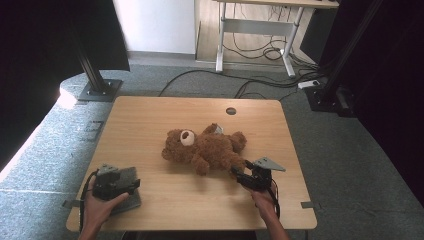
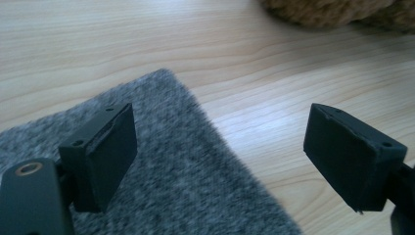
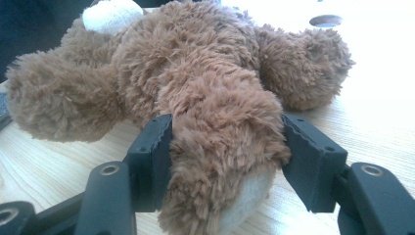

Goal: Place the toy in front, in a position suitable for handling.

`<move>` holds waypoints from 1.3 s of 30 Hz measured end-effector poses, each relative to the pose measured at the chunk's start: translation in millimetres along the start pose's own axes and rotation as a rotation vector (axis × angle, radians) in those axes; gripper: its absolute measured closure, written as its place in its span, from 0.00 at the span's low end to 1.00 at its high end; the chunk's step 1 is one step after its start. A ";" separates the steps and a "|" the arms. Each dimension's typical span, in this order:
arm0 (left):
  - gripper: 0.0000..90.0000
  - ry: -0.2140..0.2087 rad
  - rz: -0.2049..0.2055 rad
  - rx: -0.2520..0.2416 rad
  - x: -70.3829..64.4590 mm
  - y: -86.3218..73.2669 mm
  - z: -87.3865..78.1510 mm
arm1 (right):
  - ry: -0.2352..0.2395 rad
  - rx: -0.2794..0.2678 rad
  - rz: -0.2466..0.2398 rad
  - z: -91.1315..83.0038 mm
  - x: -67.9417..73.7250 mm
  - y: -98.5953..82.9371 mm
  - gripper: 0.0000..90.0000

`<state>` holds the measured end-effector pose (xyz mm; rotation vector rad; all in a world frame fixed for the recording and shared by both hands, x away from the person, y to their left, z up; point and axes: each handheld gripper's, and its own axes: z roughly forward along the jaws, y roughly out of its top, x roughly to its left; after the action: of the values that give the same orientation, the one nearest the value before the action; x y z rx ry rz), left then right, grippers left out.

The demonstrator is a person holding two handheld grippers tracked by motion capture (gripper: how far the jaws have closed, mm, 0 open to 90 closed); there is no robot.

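Our right tongs (image 3: 222, 161) are clamped on the teddy bear's (image 1: 205, 146) leg — a soft handle for dragging it mid-surface (image 1: 165, 200). Left tongs (image 2: 220, 156) hang apart over the grey cloth (image 2: 161, 186), likely the next pick.

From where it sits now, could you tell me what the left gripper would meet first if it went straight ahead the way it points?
The left gripper, open over the corner of a grey cloth, points across bare wood toward the teddy bear. The bear looks like the first thing in line, though depth is hard to judge.
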<state>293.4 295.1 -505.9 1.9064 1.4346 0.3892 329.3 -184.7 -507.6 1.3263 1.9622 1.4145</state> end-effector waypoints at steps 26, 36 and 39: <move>0.25 0.172 0.081 0.098 -3.6 -15.3 29.2 | -0.023 0.003 0.015 -3.6 -3.1 -3.3 0.43; 0.55 0.190 0.071 0.052 6.3 -17.3 24.5 | -0.023 0.003 0.019 -3.3 -4.0 -4.3 0.43; 0.64 0.198 0.071 0.043 8.5 -17.6 23.7 | -0.024 0.004 0.020 -3.2 -4.4 -4.4 0.43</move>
<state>298.3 296.9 -536.1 2.0035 1.5148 0.5992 327.0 -190.4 -511.1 1.3622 1.9423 1.3990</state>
